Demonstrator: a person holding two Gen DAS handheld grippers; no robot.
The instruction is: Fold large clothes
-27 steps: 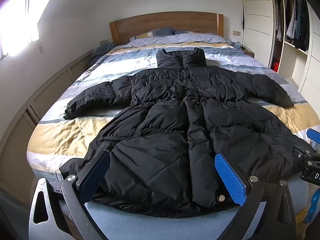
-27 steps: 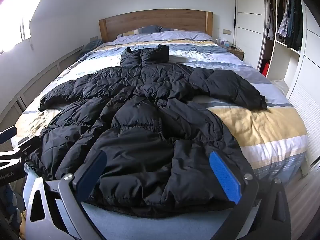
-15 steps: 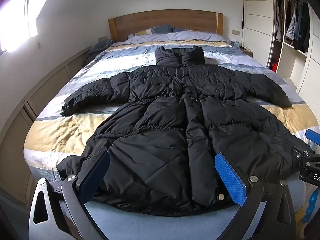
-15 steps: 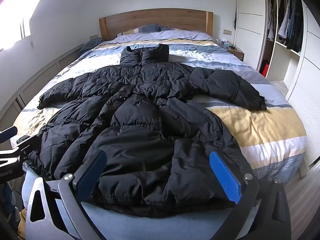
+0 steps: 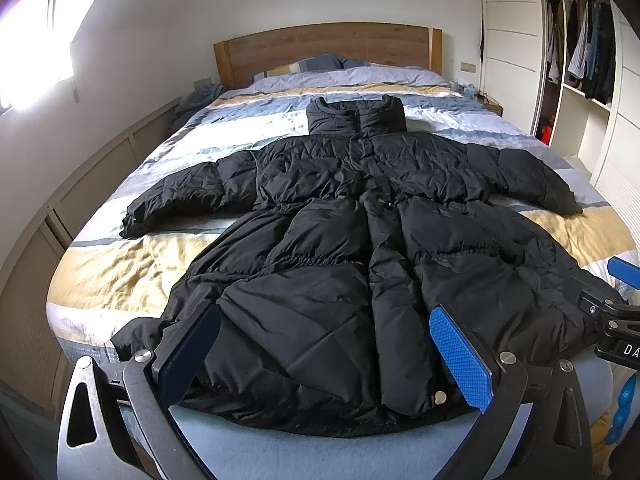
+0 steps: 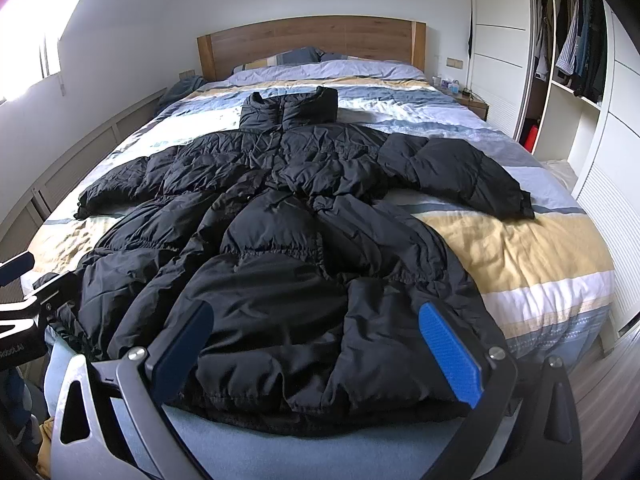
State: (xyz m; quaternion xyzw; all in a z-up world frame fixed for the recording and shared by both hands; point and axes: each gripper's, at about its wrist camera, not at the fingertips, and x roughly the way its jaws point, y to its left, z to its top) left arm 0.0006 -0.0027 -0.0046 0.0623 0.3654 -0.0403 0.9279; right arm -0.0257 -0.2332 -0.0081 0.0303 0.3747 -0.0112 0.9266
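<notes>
A long black puffer coat lies flat on the striped bed, front up, collar toward the headboard, both sleeves spread out to the sides. It also shows in the right wrist view. My left gripper is open and empty, hovering over the coat's hem on its left half. My right gripper is open and empty over the hem on its right half. Each gripper shows at the edge of the other's view.
A wooden headboard and pillows stand at the far end. An open wardrobe with hanging clothes is on the right. Low wall panelling runs along the left. A nightstand stands right of the bed.
Both grippers have lifted and drawn back slightly, so the coat sits a little lower in view. The coat has not moved.
</notes>
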